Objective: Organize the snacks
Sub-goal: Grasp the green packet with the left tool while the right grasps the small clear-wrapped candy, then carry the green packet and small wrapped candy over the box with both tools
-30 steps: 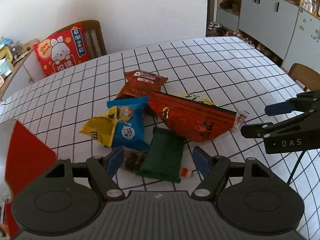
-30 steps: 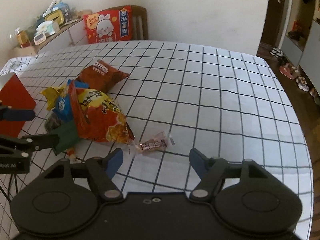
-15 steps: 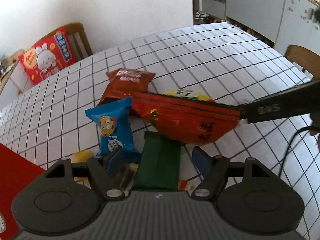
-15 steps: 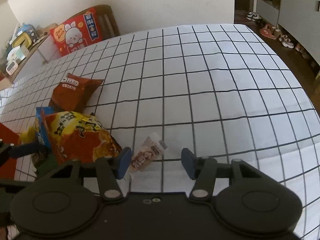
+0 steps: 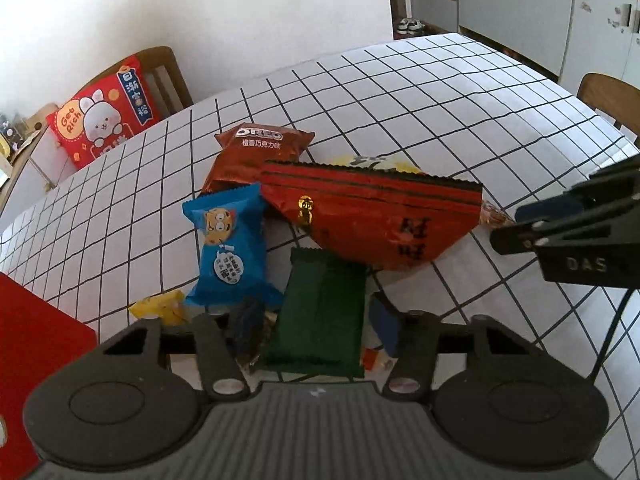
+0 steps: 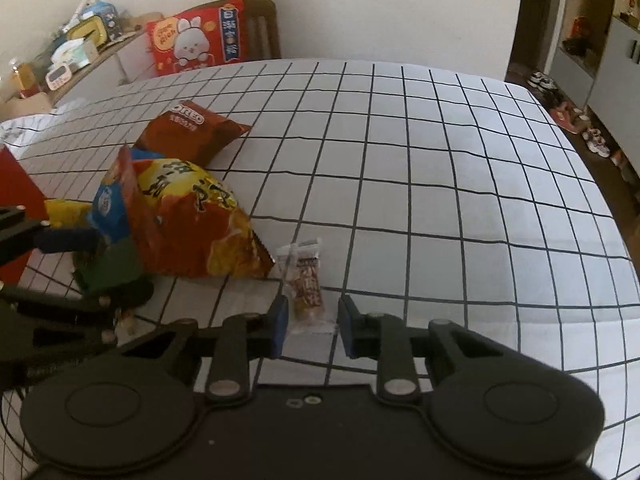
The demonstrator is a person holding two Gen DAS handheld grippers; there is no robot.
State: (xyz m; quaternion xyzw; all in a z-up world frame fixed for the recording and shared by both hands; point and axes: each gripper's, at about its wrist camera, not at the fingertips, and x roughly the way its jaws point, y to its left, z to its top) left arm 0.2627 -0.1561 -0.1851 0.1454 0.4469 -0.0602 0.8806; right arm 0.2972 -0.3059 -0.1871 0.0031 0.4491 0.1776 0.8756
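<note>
A pile of snacks lies on the checked tablecloth (image 5: 420,92). My left gripper (image 5: 316,330) is open, its fingers on either side of a dark green packet (image 5: 320,308); a dark wrapped snack (image 5: 250,332) lies by the left finger. Beyond are a blue packet (image 5: 228,248), a big red chip bag (image 5: 372,220), an Oreo bag (image 5: 256,152) and a yellow packet (image 5: 158,308). My right gripper (image 6: 312,326) is open around a small clear-wrapped snack (image 6: 306,284), not touching it. The chip bag (image 6: 184,224) lies just to its left.
A red box (image 5: 32,356) stands at the left table edge. A chair with a red rabbit cushion (image 5: 102,116) is at the far side; another chair (image 5: 608,96) is at the right. Grey cabinets (image 5: 540,8) stand beyond. The left gripper shows in the right wrist view (image 6: 48,272).
Both grippers moved forward and down. The left now straddles the green packet. The right narrowed and now brackets the small wrapped snack, which has turned lengthwise to it.
</note>
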